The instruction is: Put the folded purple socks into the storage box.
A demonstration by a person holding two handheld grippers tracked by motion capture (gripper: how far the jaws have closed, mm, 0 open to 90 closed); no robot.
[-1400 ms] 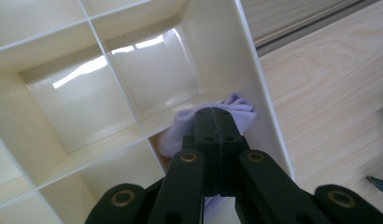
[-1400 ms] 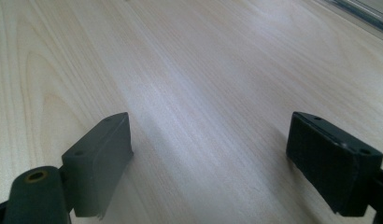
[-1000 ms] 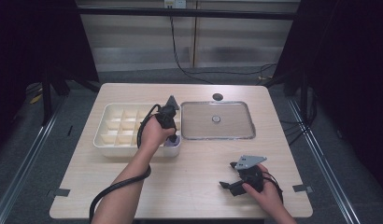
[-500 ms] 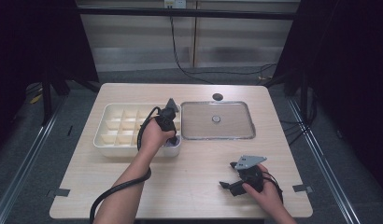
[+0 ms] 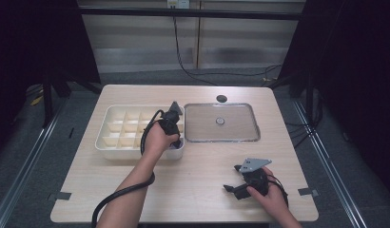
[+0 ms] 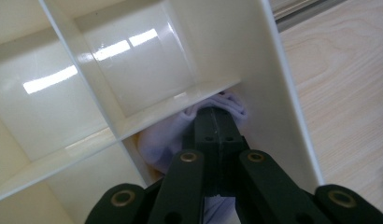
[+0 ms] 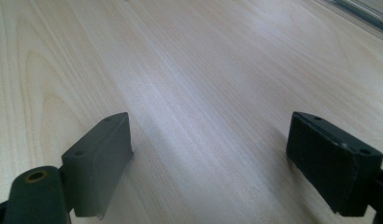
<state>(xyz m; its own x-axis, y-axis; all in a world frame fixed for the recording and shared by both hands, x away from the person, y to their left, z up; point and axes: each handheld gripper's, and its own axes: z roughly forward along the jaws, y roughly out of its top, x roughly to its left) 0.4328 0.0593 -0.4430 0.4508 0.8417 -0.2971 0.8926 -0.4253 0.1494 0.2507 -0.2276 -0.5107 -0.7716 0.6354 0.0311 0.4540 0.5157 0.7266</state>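
My left gripper (image 5: 176,141) points down into the near right compartment of a cream divided box (image 5: 136,153). In the left gripper view its jaws (image 6: 216,127) are pressed together on a soft white-lavender cloth (image 6: 164,140) that is bunched in that compartment's corner; the cloth also peeks out past the tips. My right gripper (image 5: 233,177) rests low on the wooden table (image 5: 193,190) at the near right. Its jaws stand wide apart in the right gripper view (image 7: 208,158), with bare wood between the pads (image 7: 98,158).
A shallow metal tray (image 5: 221,139) lies right of the box, with a small round piece (image 5: 220,121) at its middle. A black round spot (image 5: 221,99) sits on the table behind the tray. The box's other compartments (image 6: 133,60) look bare.
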